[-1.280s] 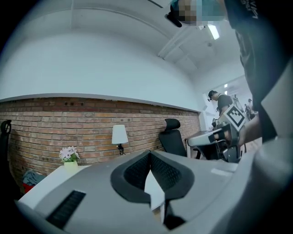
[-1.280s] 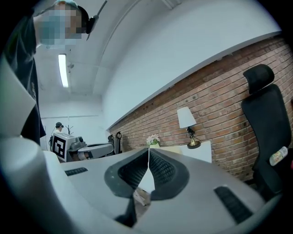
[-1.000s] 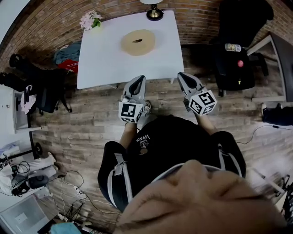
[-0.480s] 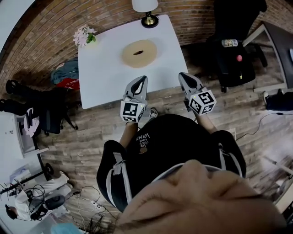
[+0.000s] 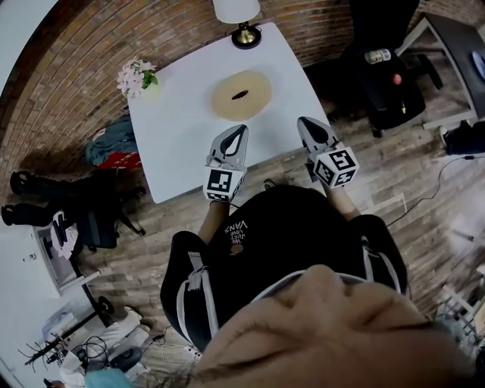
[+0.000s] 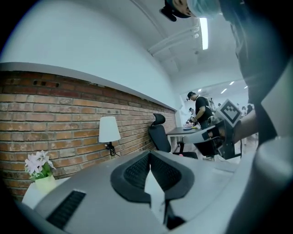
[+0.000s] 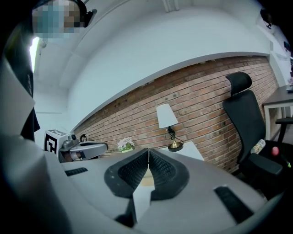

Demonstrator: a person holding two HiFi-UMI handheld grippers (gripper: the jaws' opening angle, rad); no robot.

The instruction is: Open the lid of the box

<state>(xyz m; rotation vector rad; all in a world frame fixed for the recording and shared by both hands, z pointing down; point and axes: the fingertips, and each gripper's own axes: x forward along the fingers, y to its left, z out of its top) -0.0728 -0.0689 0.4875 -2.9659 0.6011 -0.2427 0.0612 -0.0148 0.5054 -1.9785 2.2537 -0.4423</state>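
Note:
A round tan box (image 5: 240,95) with a dark slot in its lid lies near the middle of the white table (image 5: 174,144). My left gripper (image 5: 239,128) is shut and empty, held over the table's near edge, short of the box. My right gripper (image 5: 301,121) is also shut and empty, at the table's near right corner. In the left gripper view the jaws (image 6: 149,154) meet with nothing between them, and the right gripper (image 6: 215,132) shows off to the side. In the right gripper view the jaws (image 7: 148,151) touch, with a sliver of the tan box (image 7: 145,181) behind them.
A lamp (image 5: 241,17) stands at the table's far edge and a small flower pot (image 5: 136,76) at its far left corner. A black office chair (image 5: 383,72) sits to the right, another chair (image 5: 83,220) and bags to the left. Wooden floor lies below the person.
The view has moved toward the table: the table and box have come nearer to both grippers, whose tips now reach over its near edge. Both grippers stay shut.

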